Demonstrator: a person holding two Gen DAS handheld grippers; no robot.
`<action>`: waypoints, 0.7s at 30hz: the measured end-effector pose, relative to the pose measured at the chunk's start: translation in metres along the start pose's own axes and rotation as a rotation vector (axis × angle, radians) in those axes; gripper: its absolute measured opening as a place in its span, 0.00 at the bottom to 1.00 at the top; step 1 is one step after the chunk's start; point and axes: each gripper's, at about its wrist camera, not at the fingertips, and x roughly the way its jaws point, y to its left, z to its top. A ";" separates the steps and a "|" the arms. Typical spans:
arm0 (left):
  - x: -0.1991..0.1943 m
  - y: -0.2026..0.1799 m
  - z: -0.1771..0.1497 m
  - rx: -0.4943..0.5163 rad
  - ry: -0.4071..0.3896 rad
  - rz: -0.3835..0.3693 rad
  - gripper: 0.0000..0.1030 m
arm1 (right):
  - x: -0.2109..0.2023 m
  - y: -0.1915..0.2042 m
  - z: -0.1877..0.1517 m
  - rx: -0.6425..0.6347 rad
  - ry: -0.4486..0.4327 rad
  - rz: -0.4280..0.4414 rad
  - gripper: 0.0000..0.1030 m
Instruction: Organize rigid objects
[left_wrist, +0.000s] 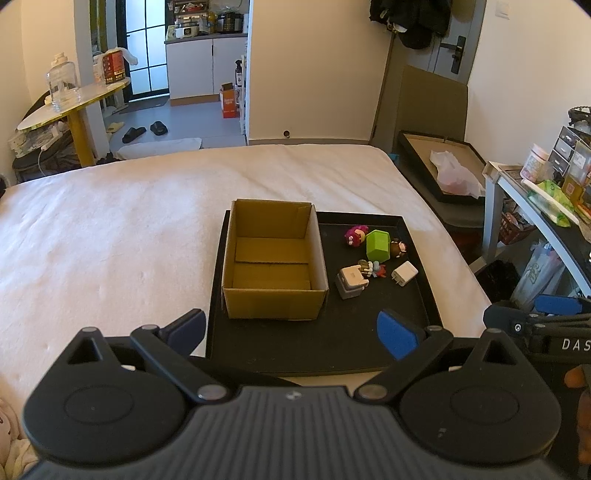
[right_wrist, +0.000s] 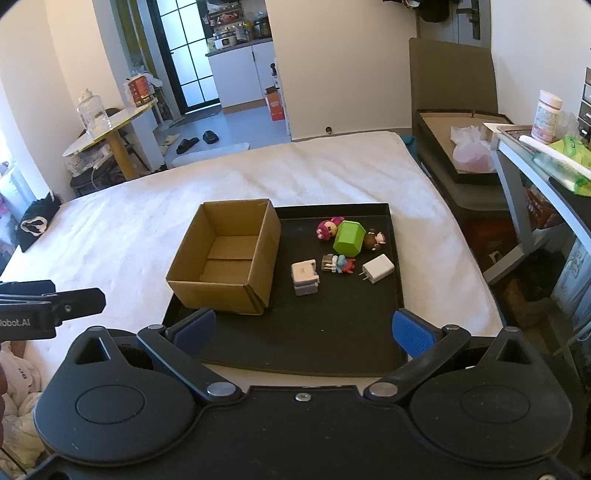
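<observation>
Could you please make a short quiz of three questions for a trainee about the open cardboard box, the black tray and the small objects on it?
1. True or false: the open brown cardboard box already holds some of the small objects.
2. Which object lies nearest the tray's right edge? A) white plug-in charger B) green hexagonal plastic container C) grey-and-white cube adapter
3. Fill in: both the left gripper and the right gripper are ____ and hold nothing.

Key: 1. False; the box is empty, and the objects lie on the flat black tray beside it. 2. A. 3. open.
</observation>
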 end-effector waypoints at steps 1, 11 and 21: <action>0.000 0.000 0.000 0.000 0.000 -0.001 0.96 | 0.000 0.000 0.000 0.001 0.001 0.001 1.00; 0.002 0.003 0.000 -0.001 0.002 0.003 0.96 | 0.004 0.002 -0.003 0.001 0.005 -0.011 1.00; 0.014 0.011 0.003 -0.014 0.009 0.013 0.96 | 0.011 0.002 -0.002 0.006 0.014 -0.010 1.00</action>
